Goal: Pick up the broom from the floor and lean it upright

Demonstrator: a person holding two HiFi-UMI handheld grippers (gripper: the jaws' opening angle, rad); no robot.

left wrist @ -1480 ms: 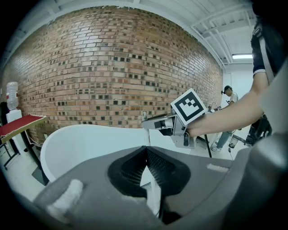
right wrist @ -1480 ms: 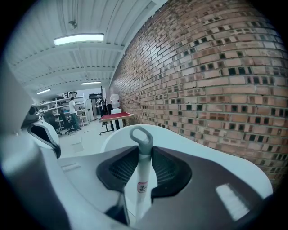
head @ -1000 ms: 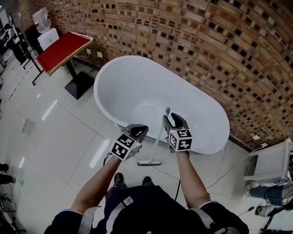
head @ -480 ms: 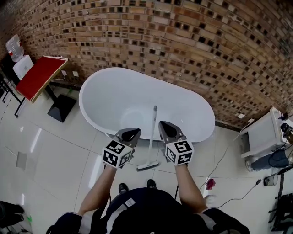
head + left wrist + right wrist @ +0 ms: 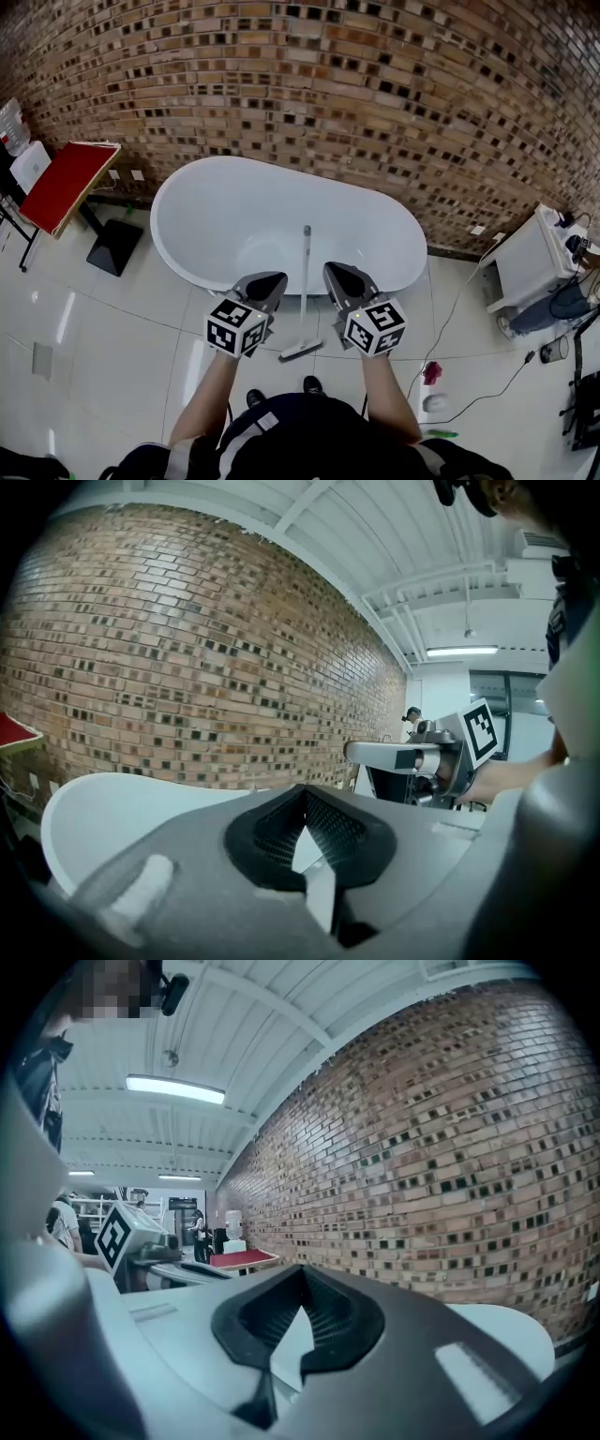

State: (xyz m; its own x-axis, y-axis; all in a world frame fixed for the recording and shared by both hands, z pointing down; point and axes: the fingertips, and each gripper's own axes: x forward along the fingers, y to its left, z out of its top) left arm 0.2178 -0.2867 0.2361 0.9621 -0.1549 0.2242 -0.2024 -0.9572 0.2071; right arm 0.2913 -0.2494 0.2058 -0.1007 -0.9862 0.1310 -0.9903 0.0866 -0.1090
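Note:
The broom (image 5: 304, 286) stands upright, its pale handle leaning on the near rim of the white bathtub (image 5: 216, 192) and its head (image 5: 300, 351) on the floor tiles. My left gripper (image 5: 271, 280) hovers left of the handle and my right gripper (image 5: 332, 273) right of it, both apart from it. Each has its jaws shut with nothing between them. In the left gripper view the shut jaws (image 5: 305, 795) point over the tub toward the brick wall. The right gripper view shows its shut jaws (image 5: 302, 1275) the same way.
A brick wall (image 5: 375, 84) runs behind the tub. A red-topped table (image 5: 66, 183) stands at left, a white cabinet (image 5: 525, 258) at right. Cables (image 5: 487, 389) and a small red item (image 5: 430, 374) lie on the floor at right. The person's shoes (image 5: 281, 391) are behind the broom head.
Both grippers have risen and drawn back from the broom handle, the right one leaving its top end. The broom stays leaning on the tub. The head view has swung right.

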